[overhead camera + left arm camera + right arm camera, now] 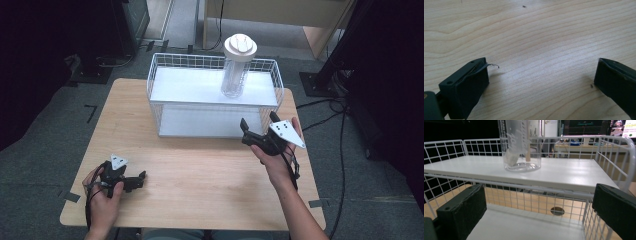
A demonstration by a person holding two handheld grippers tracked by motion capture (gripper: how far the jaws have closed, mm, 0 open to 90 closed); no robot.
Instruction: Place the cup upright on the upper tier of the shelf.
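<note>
The clear lidded jar stands upright on the wire rack's upper shelf; advance the right gripper, jaws apart, level toward its base, while the left gripper idles open over the surface.

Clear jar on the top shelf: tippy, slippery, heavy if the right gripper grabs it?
The clear jar stands tall and narrow under a wide white lid, so a push up high would probably tip it. Its smooth clear wall looks slippery, so a firm mid-body squeeze seems wiser. It looks nearly empty, so likely light. The right gripper is open, short of the wire rack.
</note>
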